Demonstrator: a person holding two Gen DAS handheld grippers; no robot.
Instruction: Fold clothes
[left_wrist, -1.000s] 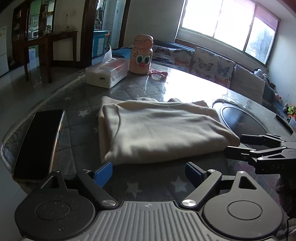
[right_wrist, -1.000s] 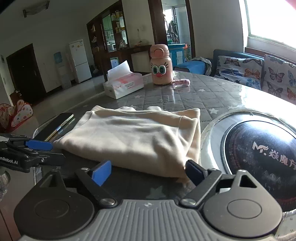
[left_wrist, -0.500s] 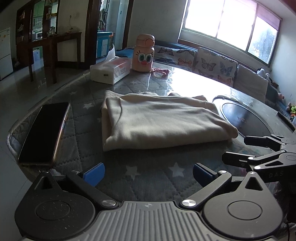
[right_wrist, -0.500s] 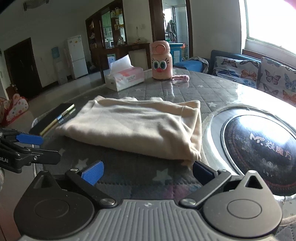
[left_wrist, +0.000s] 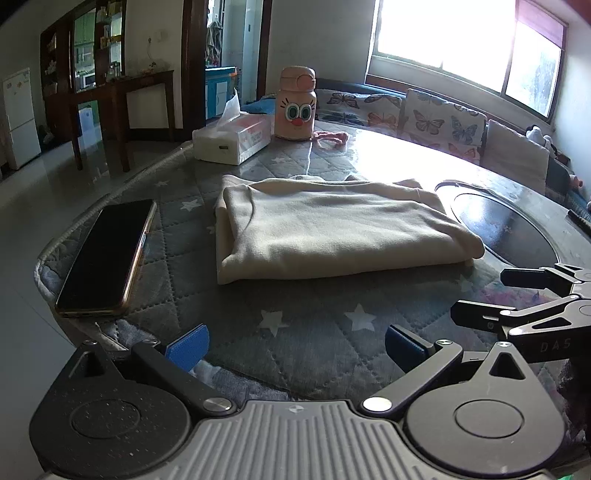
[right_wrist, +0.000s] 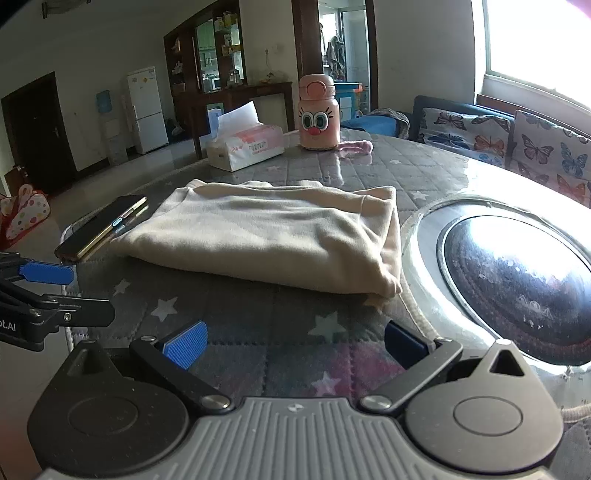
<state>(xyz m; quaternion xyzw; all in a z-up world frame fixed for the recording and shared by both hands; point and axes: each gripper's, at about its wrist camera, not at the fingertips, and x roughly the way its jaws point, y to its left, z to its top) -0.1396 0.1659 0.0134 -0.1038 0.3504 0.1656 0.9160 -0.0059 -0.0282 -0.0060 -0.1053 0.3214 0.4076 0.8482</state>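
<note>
Folded cream garment: flat on worktop, twelve o'clock of left gripper and right gripper; jaws wide, empty.

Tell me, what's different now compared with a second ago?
Both grippers have backed away from the folded cream garment: a second ago its near edge lay right at their fingertips, now a strip of starry quilt shows between. The left gripper and right gripper opened slightly wider, holding nothing. The garment, phone, tissue box and pink bottle stayed put.
</note>
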